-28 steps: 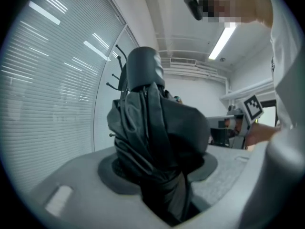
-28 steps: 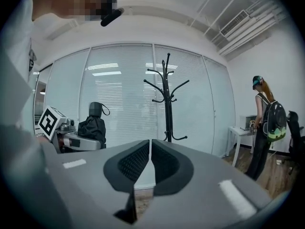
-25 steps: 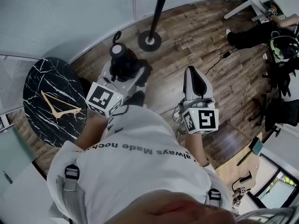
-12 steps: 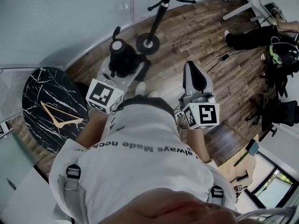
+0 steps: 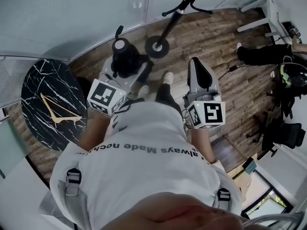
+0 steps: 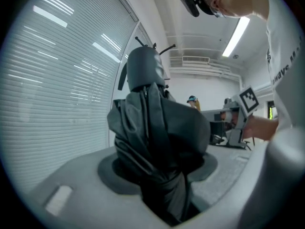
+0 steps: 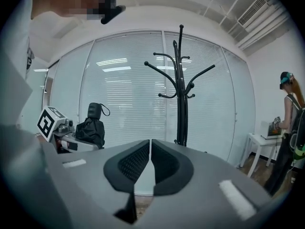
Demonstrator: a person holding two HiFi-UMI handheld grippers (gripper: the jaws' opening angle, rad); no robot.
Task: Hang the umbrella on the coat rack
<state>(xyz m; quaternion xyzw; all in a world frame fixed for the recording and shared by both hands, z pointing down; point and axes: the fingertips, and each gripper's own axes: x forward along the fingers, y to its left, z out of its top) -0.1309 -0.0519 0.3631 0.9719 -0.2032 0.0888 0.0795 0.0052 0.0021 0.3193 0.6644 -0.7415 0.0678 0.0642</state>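
Note:
My left gripper (image 5: 125, 68) is shut on a folded black umbrella (image 5: 123, 56), which stands upright between its jaws with the handle on top. The left gripper view is filled by that umbrella (image 6: 155, 142), its fabric bunched between the pads. The right gripper view shows the same umbrella (image 7: 94, 124) at the left. The black coat rack (image 7: 181, 89) stands straight ahead of my right gripper (image 7: 149, 168), whose pads meet with nothing between them. In the head view the rack's round base (image 5: 157, 46) lies on the floor just beyond the umbrella, and the right gripper (image 5: 200, 78) is to its right.
A round black marble table (image 5: 48, 102) stands at the left. Glass walls with blinds (image 5: 72, 13) run behind the rack. A second person (image 7: 288, 128) stands at a white desk (image 7: 259, 142) on the right, near chairs and gear (image 5: 288, 80). The floor is wood planks.
The person has stepped toward the coat rack; both grippers moved forward with the umbrella still held. The rack's base now lies closer to the umbrella in the head view.

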